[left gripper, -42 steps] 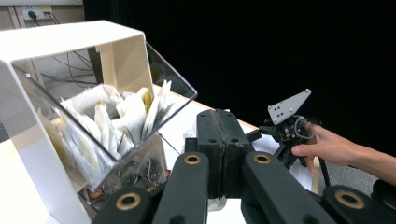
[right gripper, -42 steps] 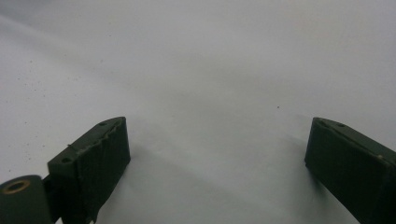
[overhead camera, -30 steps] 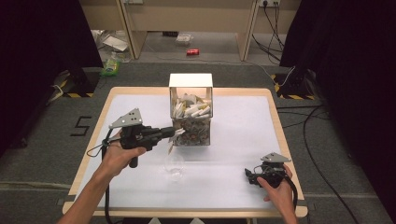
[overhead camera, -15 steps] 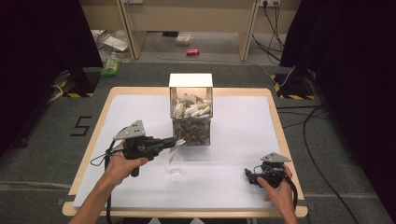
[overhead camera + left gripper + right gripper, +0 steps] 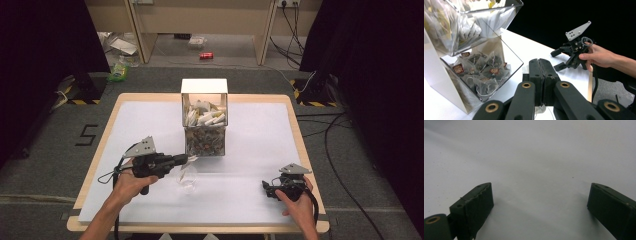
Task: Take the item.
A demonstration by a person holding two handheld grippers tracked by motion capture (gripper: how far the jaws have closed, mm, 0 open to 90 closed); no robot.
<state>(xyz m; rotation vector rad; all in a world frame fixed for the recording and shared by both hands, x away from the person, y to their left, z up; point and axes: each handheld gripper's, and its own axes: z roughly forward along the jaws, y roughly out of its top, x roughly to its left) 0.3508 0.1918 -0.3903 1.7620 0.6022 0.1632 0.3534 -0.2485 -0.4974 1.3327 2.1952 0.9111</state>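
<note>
Clutter first: at the centre of the high view stands a clear dispenser box (image 5: 204, 119) with a white back, stacked with white packets on top and dark tea bags (image 5: 482, 72) in the lower bin, and it sits just above and to the right of my left gripper (image 5: 183, 159). That gripper's jaws are pressed flat together in the left gripper view, tips near the box's open lower front; something pale shows beneath them, but I cannot tell whether they pinch anything. A small clear glass (image 5: 187, 179) rests on the white table (image 5: 250, 200) just below the left gripper's tip in the high view. My right gripper (image 5: 265, 188) lies low at the lower right of that frame, well apart from the box, jaws spread wide over bare tabletop in the right gripper view. Beyond the table's far edge, the floor at the top of the frame carries a red can (image 5: 206, 55), a green bottle (image 5: 118, 71) and loose cables (image 5: 345, 150).
</note>
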